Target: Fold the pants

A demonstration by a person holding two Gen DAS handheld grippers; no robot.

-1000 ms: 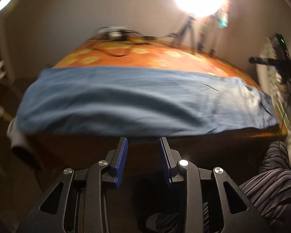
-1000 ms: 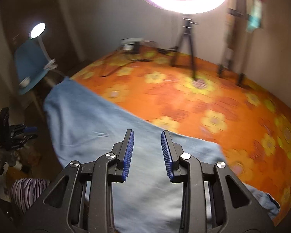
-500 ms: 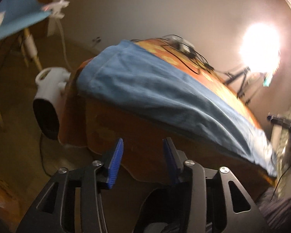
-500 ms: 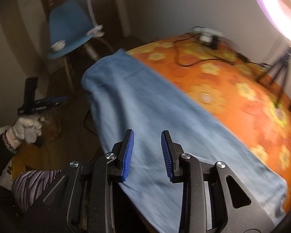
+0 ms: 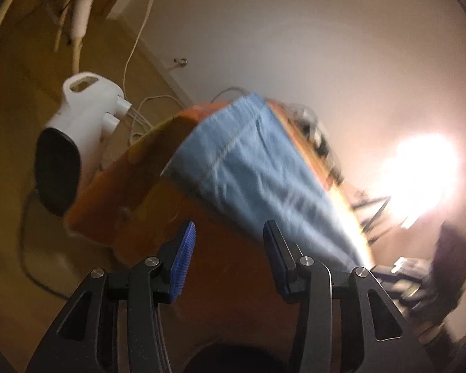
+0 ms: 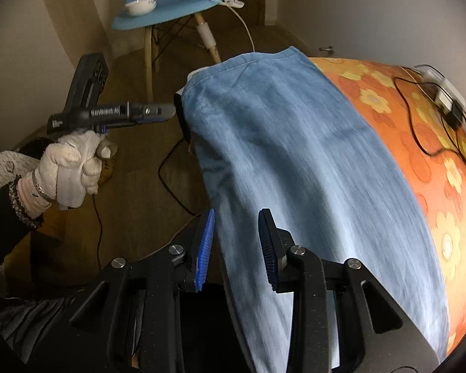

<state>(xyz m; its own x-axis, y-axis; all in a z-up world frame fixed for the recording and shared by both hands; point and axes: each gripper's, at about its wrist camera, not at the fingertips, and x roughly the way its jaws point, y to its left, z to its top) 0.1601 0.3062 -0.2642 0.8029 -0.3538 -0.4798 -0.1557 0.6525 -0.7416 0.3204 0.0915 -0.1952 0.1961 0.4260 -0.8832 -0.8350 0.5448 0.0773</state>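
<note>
Blue pants (image 6: 295, 171) lie along the orange-flowered table's (image 6: 435, 171) near edge. Left hand-held gripper (image 5: 228, 255) is opening, empty; right hand-held gripper (image 6: 237, 245) gapes above the cloth. A white heater (image 5: 74, 121) stands at left.

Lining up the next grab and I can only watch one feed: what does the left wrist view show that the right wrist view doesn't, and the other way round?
Only the left wrist view: a white appliance on the floor beside the table end, and a glaring lamp.

Only the right wrist view: the gloved left hand holding the left gripper near the pants' end, a blue chair bearing a cup, and the right gripper, empty, over the pants' near edge.

Both: blue pants lying on the orange flowered cloth.
</note>
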